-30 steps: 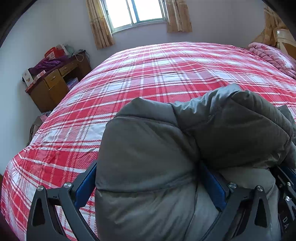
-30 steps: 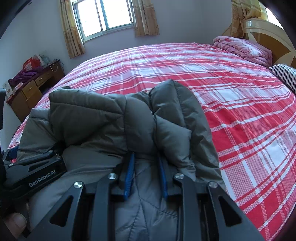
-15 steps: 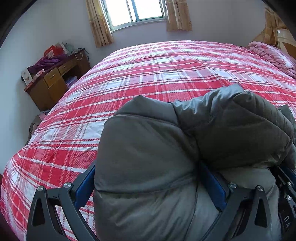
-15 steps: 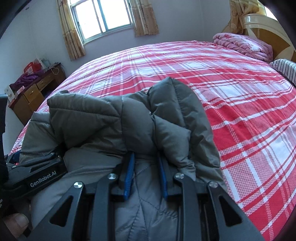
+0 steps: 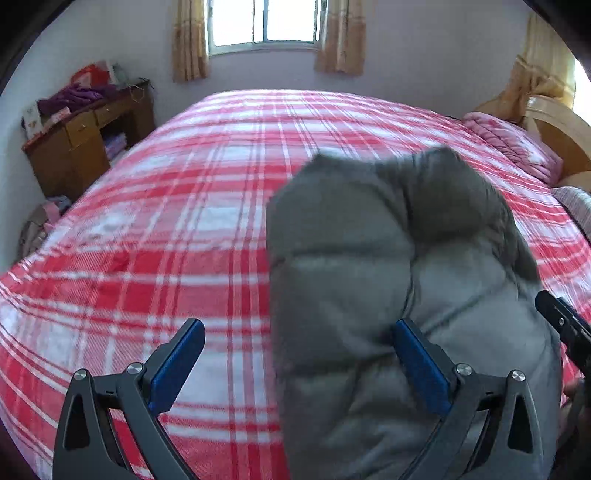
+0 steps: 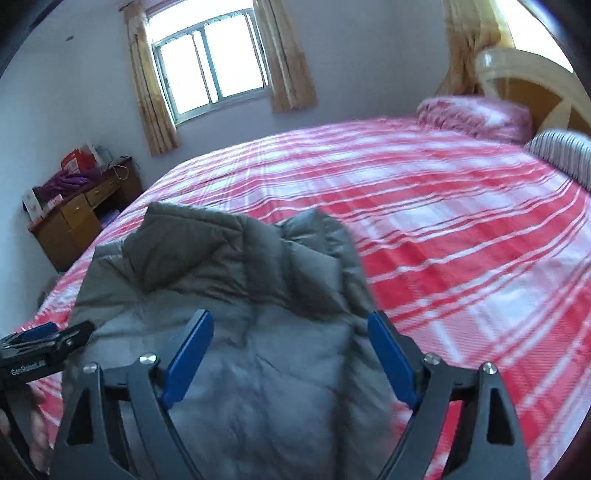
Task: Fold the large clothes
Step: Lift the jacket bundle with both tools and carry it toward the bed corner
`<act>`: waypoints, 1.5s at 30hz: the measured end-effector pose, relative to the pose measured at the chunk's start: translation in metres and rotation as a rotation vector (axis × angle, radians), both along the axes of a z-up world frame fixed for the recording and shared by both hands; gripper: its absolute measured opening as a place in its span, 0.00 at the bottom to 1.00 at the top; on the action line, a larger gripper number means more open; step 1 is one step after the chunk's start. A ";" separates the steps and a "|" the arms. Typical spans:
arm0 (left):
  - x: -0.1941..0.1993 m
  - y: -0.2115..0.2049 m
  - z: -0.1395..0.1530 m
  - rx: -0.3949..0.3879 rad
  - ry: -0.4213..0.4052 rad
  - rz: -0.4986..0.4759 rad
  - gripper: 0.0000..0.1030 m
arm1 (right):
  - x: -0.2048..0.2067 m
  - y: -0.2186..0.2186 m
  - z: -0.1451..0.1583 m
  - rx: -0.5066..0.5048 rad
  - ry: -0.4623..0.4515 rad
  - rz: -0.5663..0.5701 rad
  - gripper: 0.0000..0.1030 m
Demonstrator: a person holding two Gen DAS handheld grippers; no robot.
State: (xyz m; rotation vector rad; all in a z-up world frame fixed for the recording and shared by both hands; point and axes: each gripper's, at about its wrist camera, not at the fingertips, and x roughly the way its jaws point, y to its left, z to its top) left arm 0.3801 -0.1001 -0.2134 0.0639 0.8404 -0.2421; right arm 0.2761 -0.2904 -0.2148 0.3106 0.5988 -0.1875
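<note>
The grey puffy coat [image 6: 236, 295] lies in a bundle on the red checked bed [image 5: 155, 236], at the end far from the pink blanket [image 6: 469, 114]. It looks folded over on itself, with its long side running away from both cameras toward the window [image 5: 264, 22].

The right gripper [image 6: 291, 354] is spread wide, and the coat sits right between its blue fingers [image 6: 188, 354] without being pinched. The left gripper [image 5: 295, 365] is spread wide too. Most of the coat lies toward its right finger, and bare bed shows by its other finger.

I think the right gripper is placed better for the next grab, since the coat is straight ahead of it. The left one would need to slide toward the coat first.
</note>
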 end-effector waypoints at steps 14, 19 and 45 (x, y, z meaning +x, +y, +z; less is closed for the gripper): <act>0.016 0.005 -0.030 -0.215 0.110 -0.086 0.99 | 0.002 -0.020 -0.039 0.325 0.067 0.142 0.70; 0.011 -0.019 -0.024 -0.232 0.106 -0.209 0.67 | 0.011 -0.024 -0.046 0.437 0.055 0.230 0.32; -0.116 0.146 0.116 -0.091 -0.273 -0.045 0.17 | -0.044 0.133 0.076 0.460 -0.190 0.655 0.20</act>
